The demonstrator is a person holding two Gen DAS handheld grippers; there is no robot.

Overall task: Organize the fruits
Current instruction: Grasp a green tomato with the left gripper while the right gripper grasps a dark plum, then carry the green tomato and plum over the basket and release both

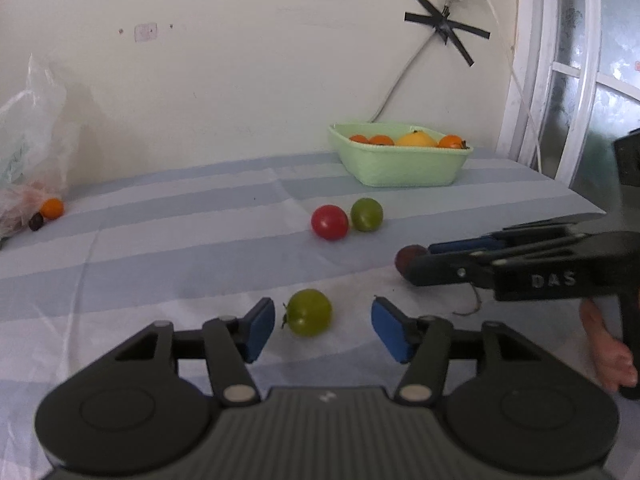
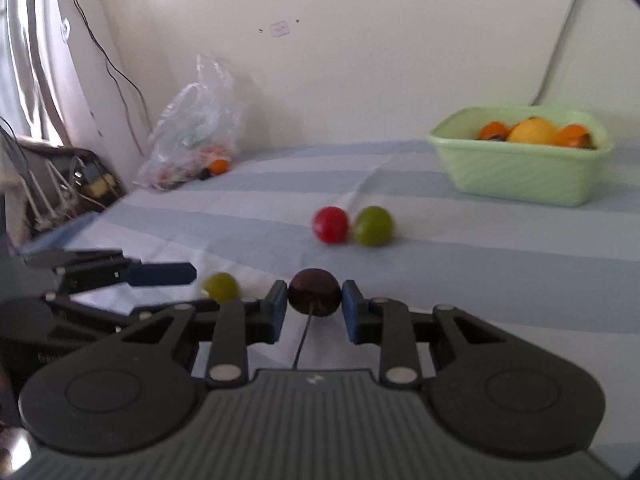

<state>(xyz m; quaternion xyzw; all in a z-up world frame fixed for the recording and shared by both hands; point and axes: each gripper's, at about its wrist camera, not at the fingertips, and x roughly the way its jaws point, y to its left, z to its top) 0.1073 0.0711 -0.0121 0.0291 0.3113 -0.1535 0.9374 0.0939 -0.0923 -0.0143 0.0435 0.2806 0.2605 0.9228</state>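
A green tomato [image 1: 310,312] lies on the striped cloth between the blue pads of my left gripper [image 1: 322,309], which stands open with gaps on both sides of it. My right gripper [image 2: 314,291] is shut on a dark brown fruit [image 2: 315,292] with a thin stem, and the left wrist view shows that fruit [image 1: 405,258] at the tip of the right gripper [image 1: 418,265]. Farther back a red tomato [image 1: 329,222] and another green tomato [image 1: 366,214] touch each other. A pale green basket [image 1: 400,170] near the wall holds orange and yellow fruit.
A clear plastic bag [image 2: 192,132] slumps against the wall at the far left, with a small orange fruit [image 1: 53,208] and a dark one [image 1: 36,222] beside it. A hand [image 1: 612,356] holds the right gripper. Cables and a stand [image 2: 60,188] crowd the left edge.
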